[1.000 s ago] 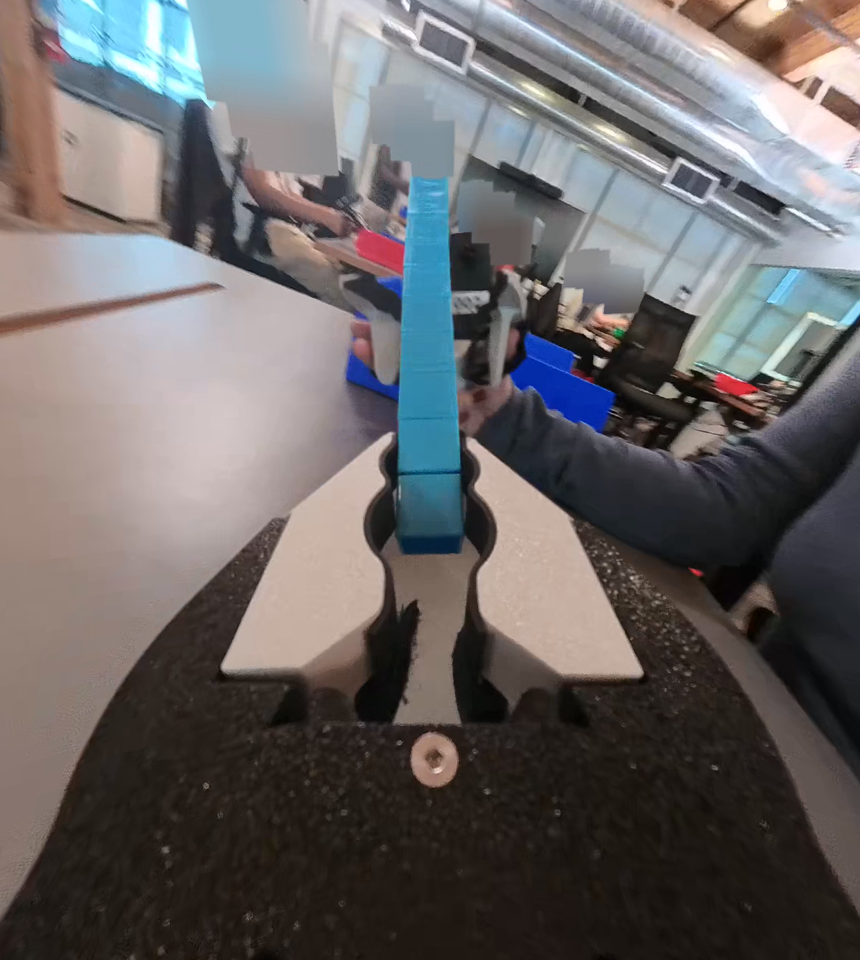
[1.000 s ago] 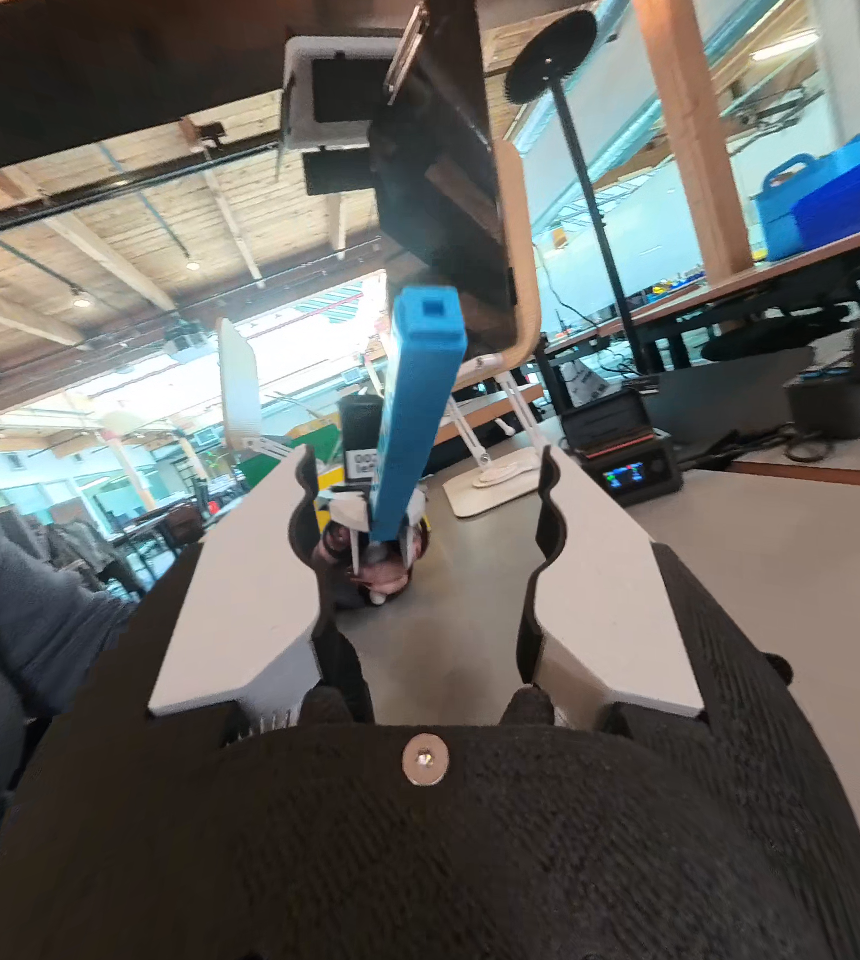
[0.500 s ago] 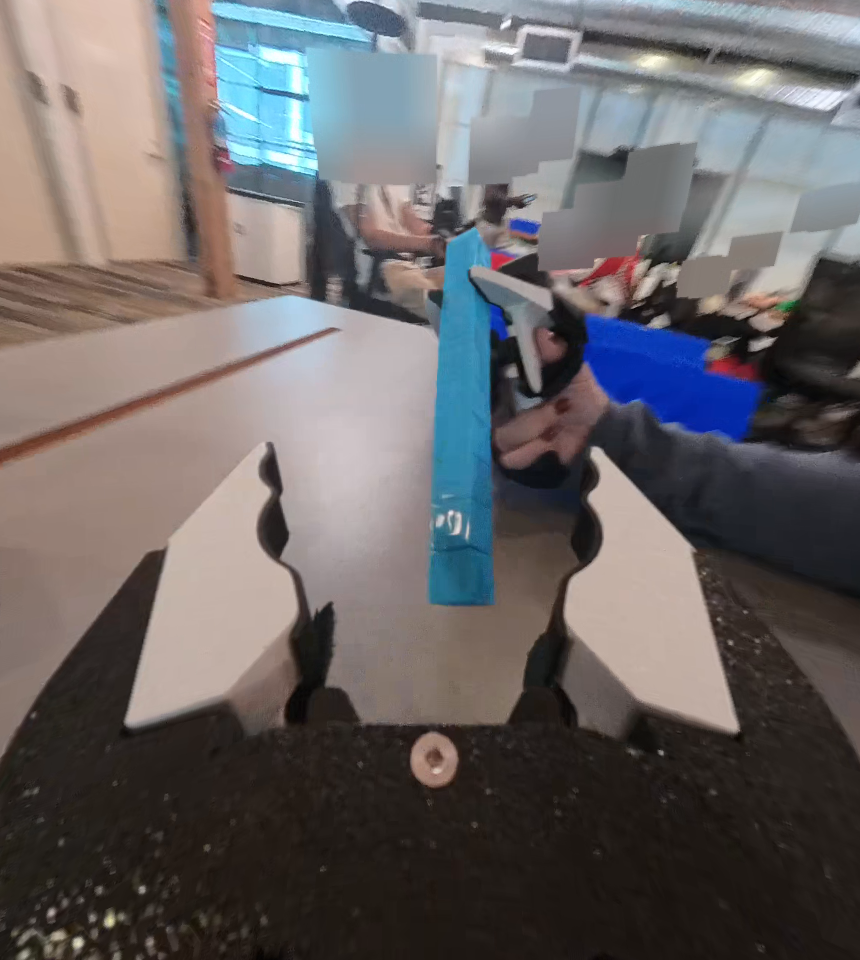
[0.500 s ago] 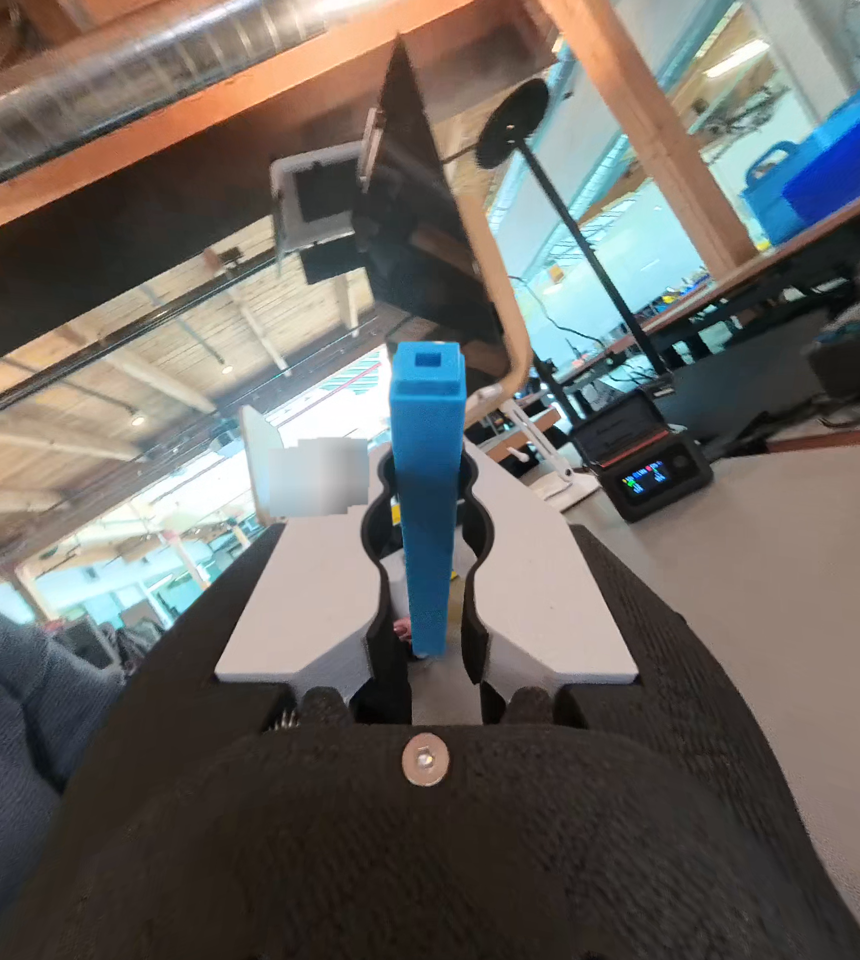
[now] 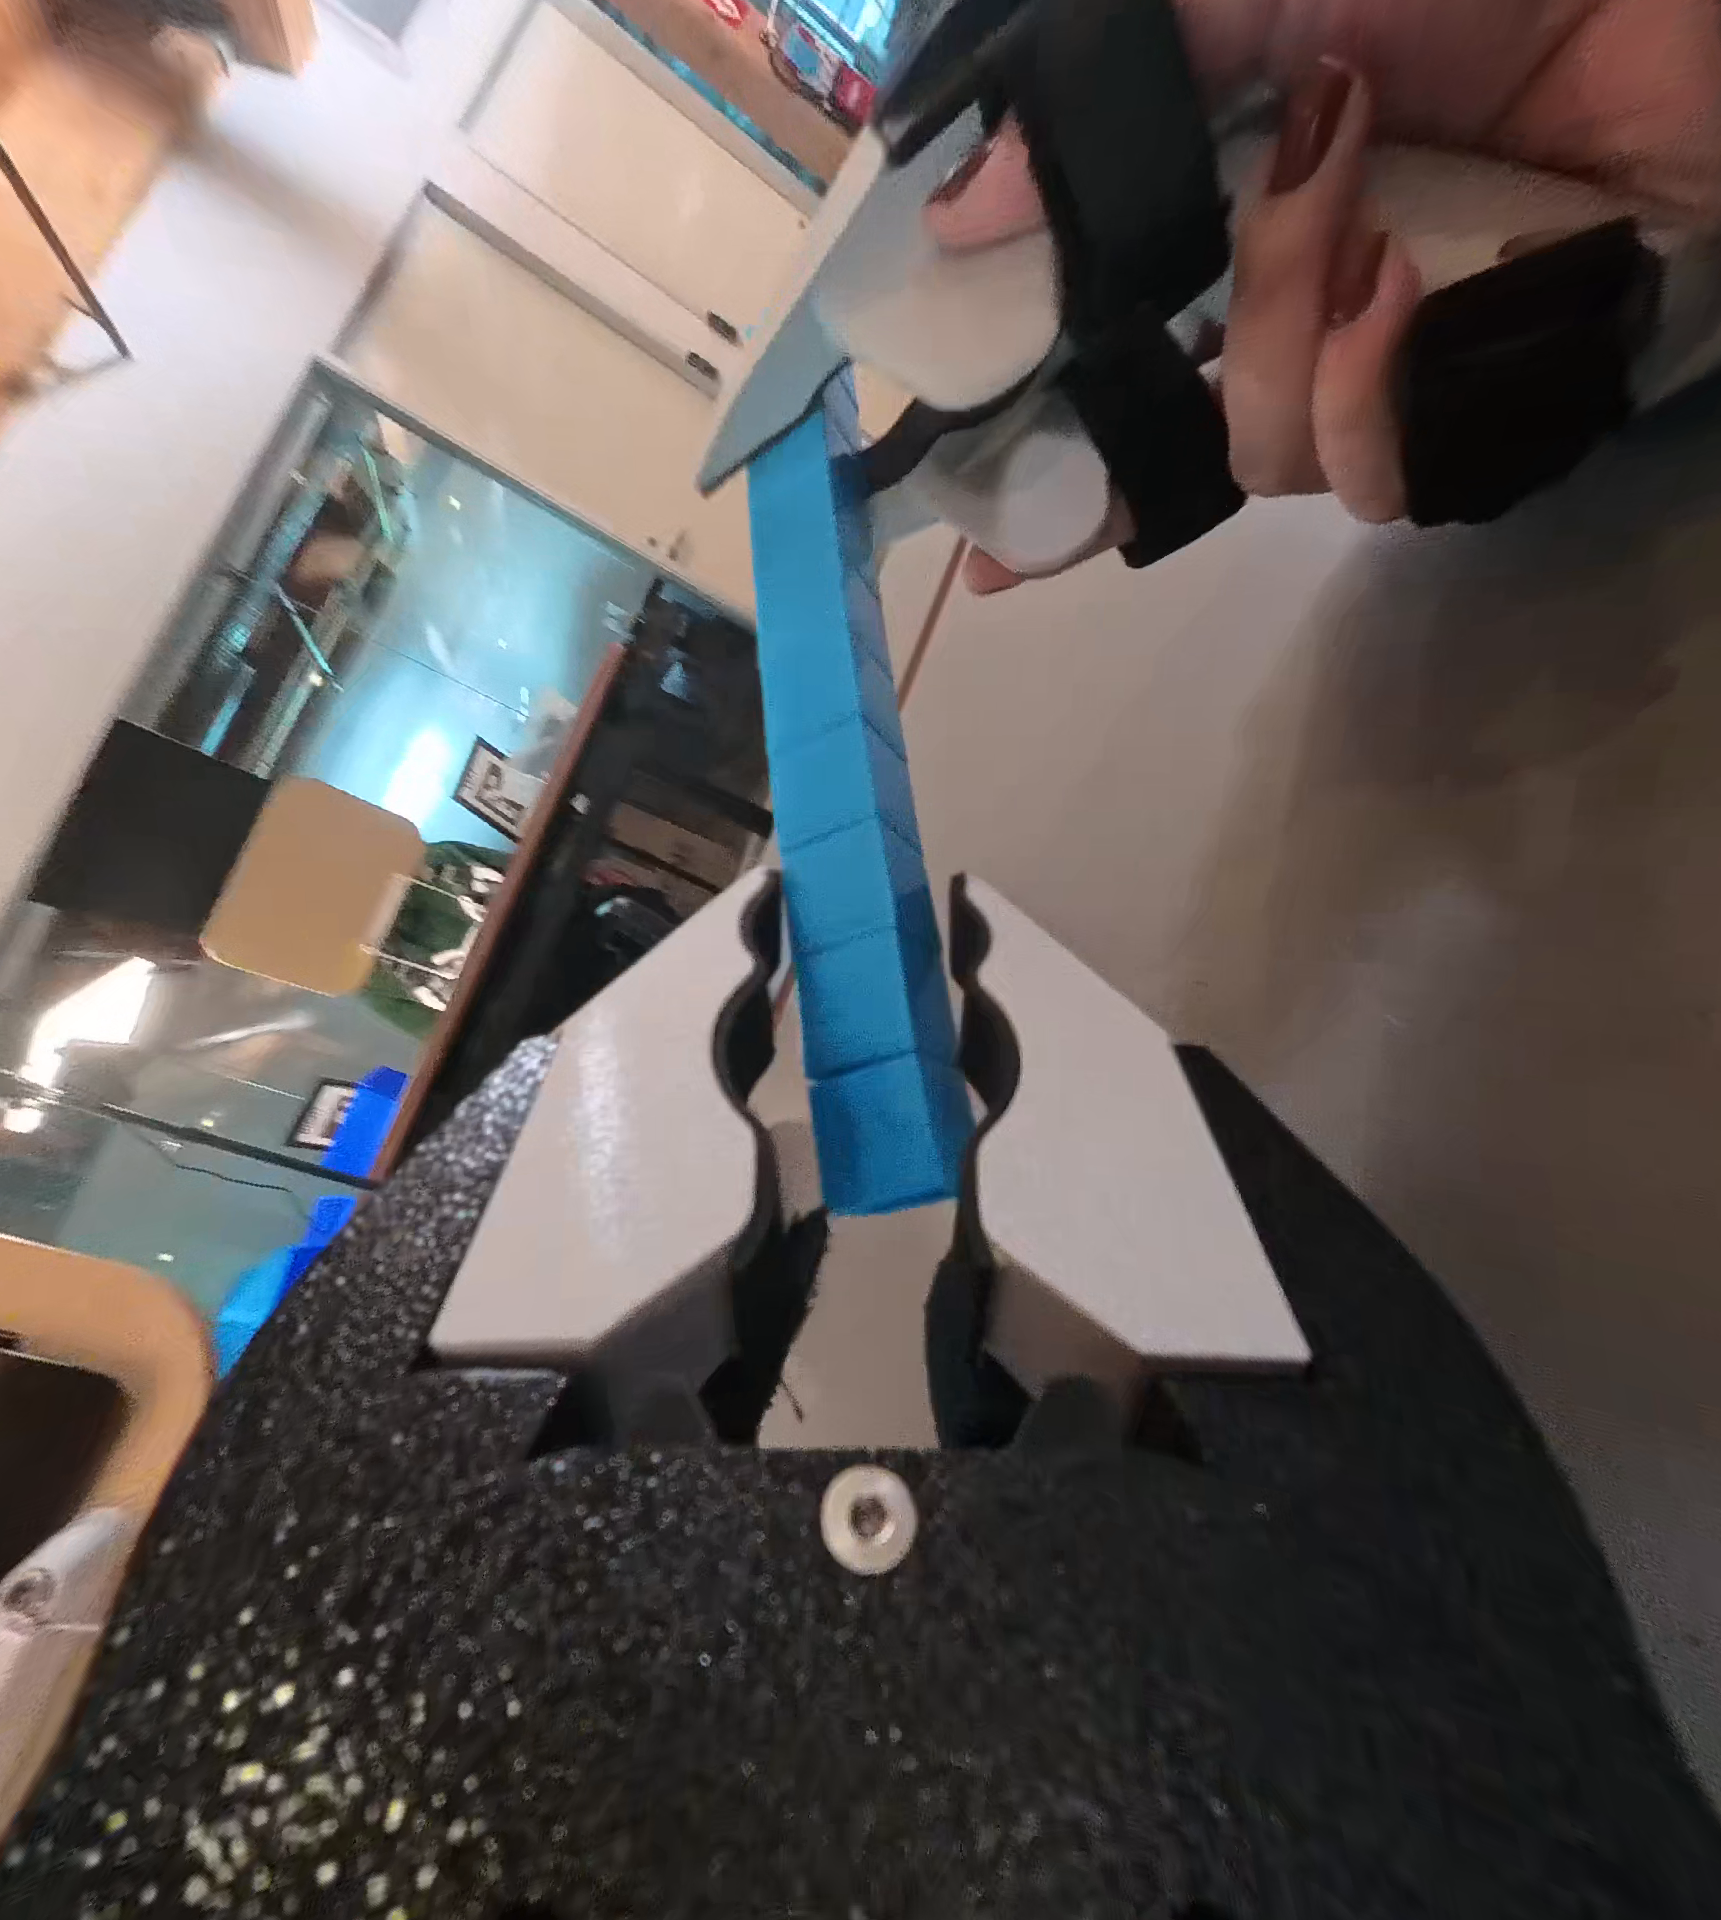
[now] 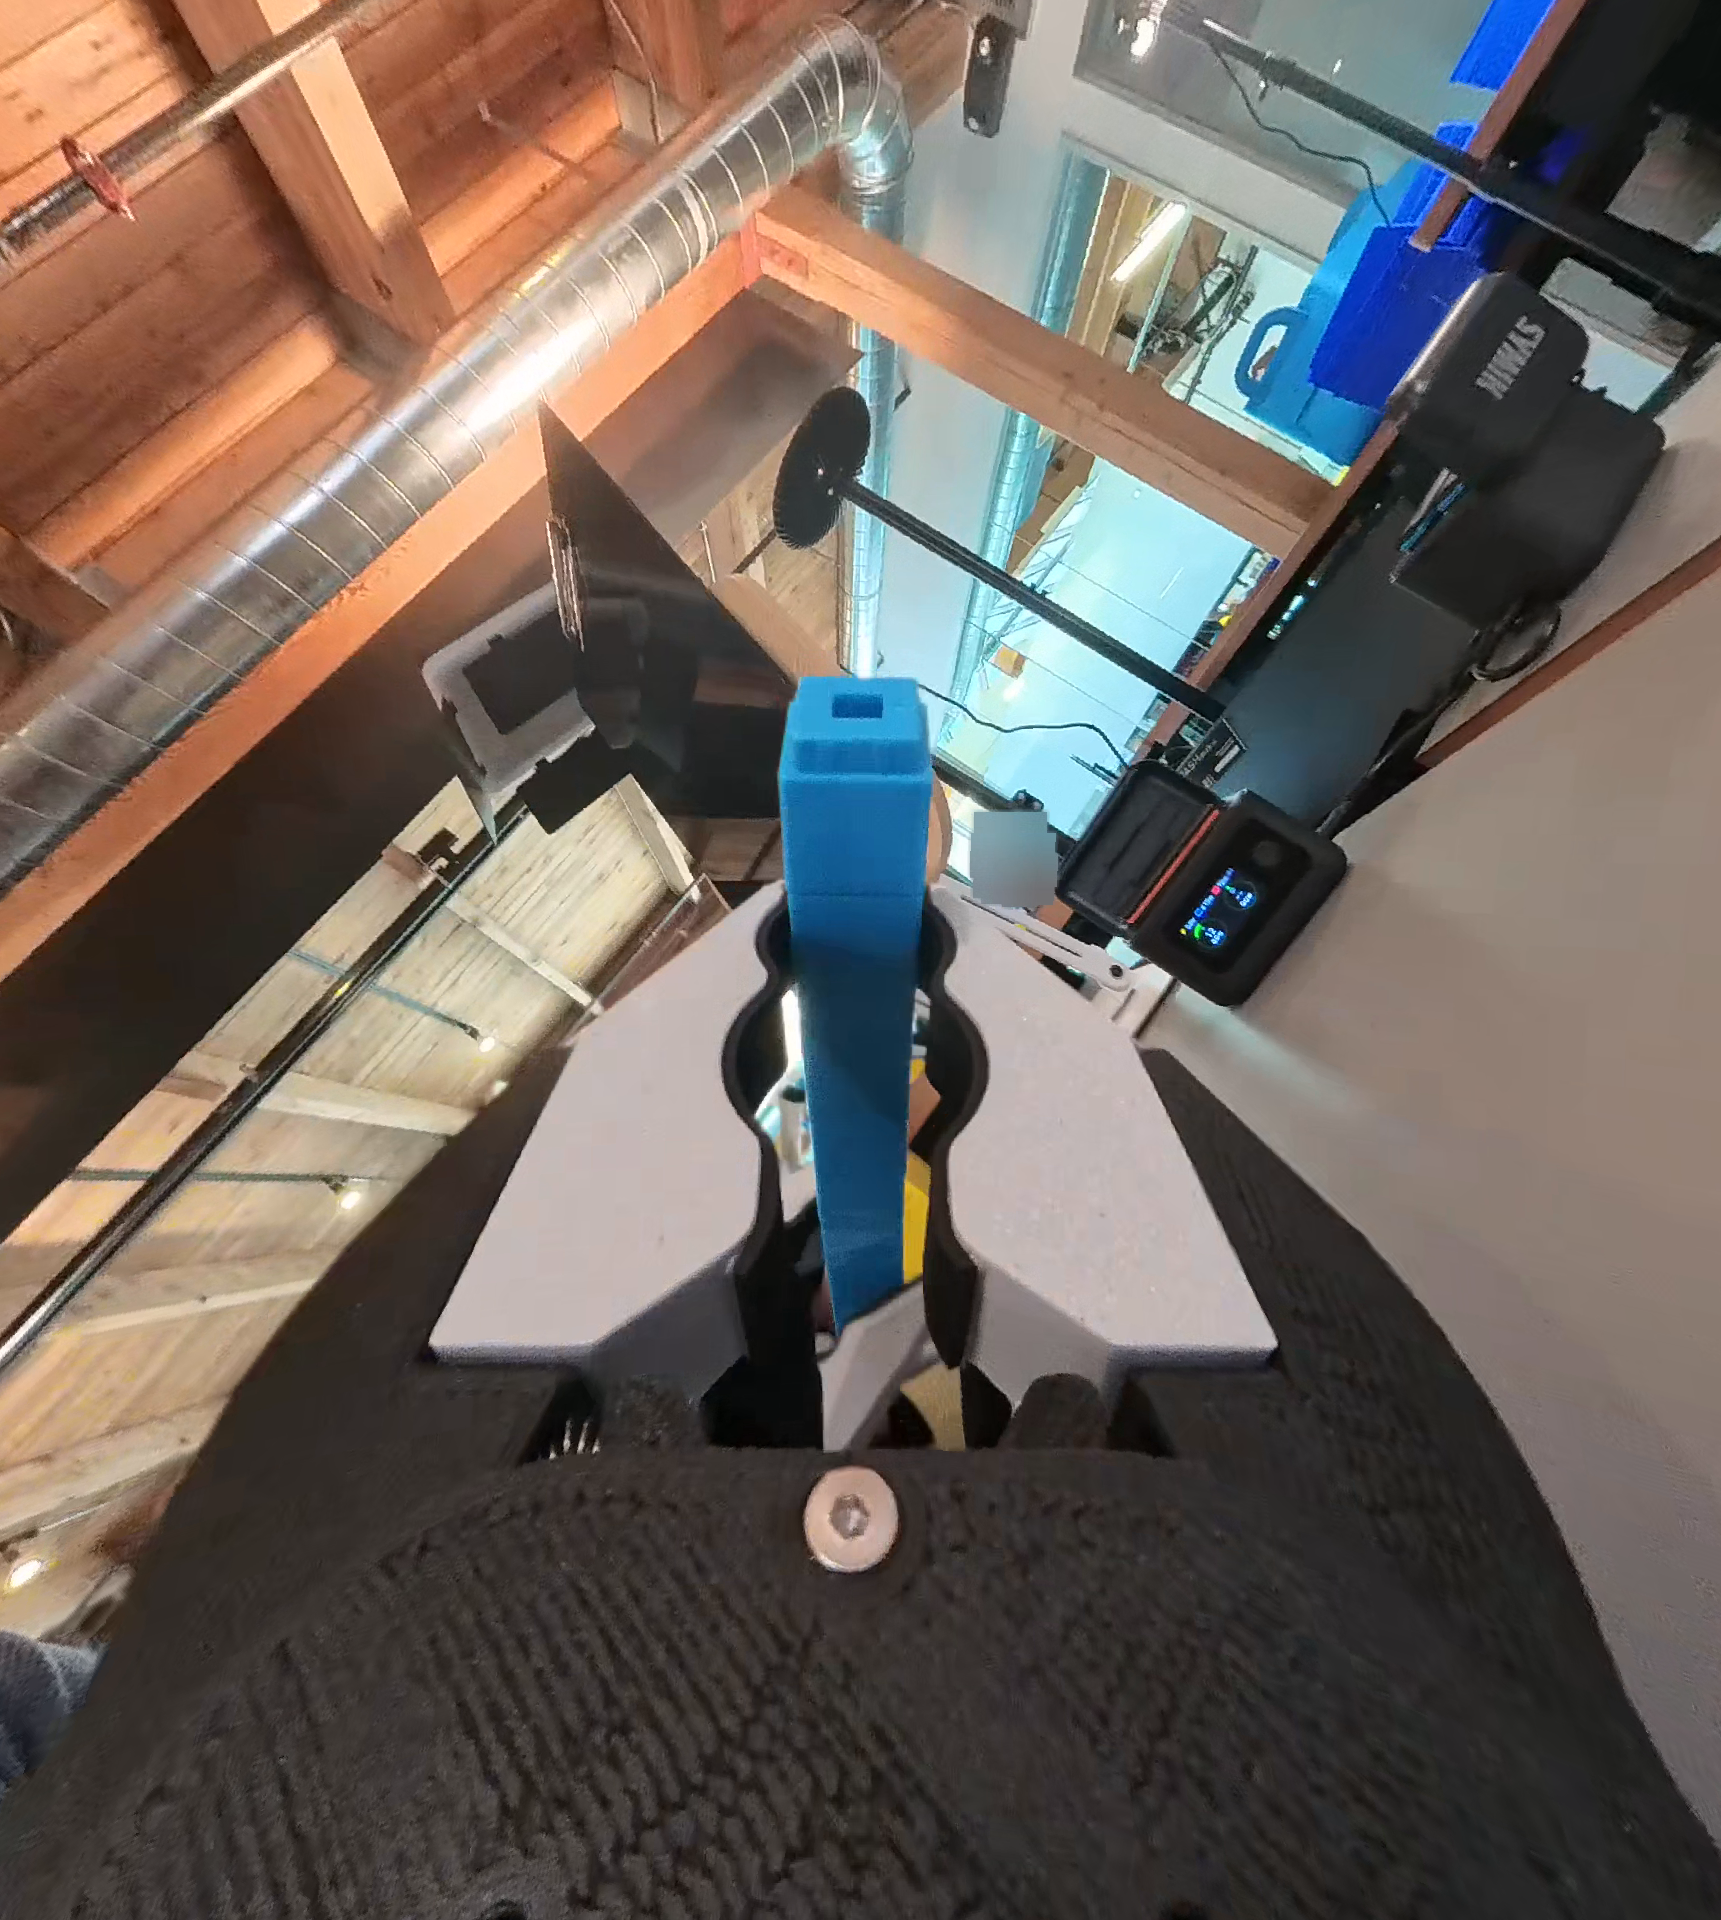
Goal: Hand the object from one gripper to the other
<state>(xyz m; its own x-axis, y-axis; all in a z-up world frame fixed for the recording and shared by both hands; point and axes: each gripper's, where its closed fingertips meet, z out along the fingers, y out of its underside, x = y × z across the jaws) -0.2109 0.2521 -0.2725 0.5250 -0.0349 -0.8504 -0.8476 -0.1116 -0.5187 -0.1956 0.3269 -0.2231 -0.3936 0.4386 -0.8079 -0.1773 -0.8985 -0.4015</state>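
A long blue bar made of joined cubes (image 5: 835, 727) runs between both grippers above the grey table (image 5: 1458, 831). My left gripper (image 5: 861, 894) is shut on its near end, with the bar's tip sitting between the grey fingers. The right gripper (image 5: 814, 416), held by a person's hand (image 5: 1407, 312), grips the far end at the top of the left wrist view. In the right wrist view my right gripper (image 6: 856, 914) is shut on the bar (image 6: 851, 790), whose hollow end sticks out past the fingertips. A grey finger of the left gripper (image 6: 866, 1371) shows at the bar's lower end.
Both views are strongly tilted. A black device with a small lit screen (image 6: 1209, 904) sits on the table (image 6: 1614, 935) by its far edge, with a black case (image 6: 1500, 436) and blue bins (image 6: 1355, 301) beyond. A dark panel on a stand (image 6: 627, 665) rises behind the bar.
One second ago the left gripper held the bar and the right was open. Then the right shut on it and the left opened. Now the left has closed on it again; both views have rolled.
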